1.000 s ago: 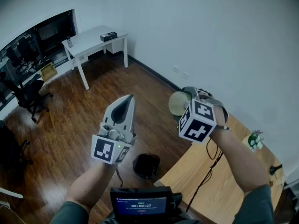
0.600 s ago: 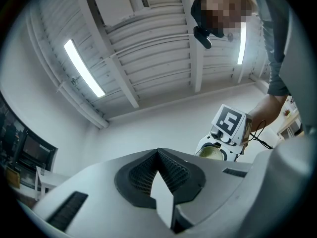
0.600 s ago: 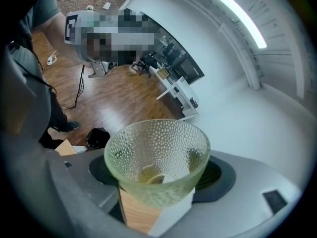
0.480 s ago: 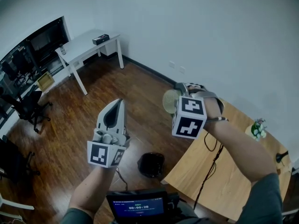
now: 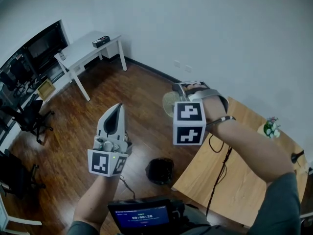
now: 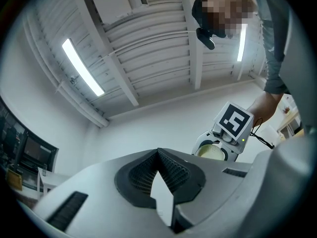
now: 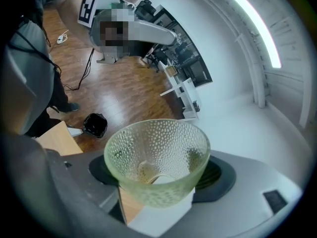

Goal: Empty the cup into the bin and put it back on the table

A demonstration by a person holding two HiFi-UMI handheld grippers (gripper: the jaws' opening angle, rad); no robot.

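A pale green dimpled glass cup (image 5: 169, 103) hangs over the wooden floor, just past the table's left edge, with my right gripper (image 5: 178, 95) shut on it. Seen from the right gripper view, the cup (image 7: 156, 152) sits between the two jaws of that gripper (image 7: 157, 180), its mouth tilted up; I make out nothing clear inside. The black bin (image 5: 160, 170) stands on the floor below, nearer the person. It also shows small, as the bin (image 7: 94, 124). My left gripper (image 5: 118, 107) is shut and empty, raised left of the cup, pointing upward (image 6: 159, 153).
The wooden table (image 5: 239, 175) lies at the right with a black cable (image 5: 217, 173) and a small plant (image 5: 270, 128). A white desk (image 5: 84, 50) and office chairs (image 5: 30, 119) stand far back left. A screen device (image 5: 142, 217) is at the bottom edge.
My right gripper has rolled, turning its marker cube, and the cup has drifted a little left. The left gripper has hardly moved.
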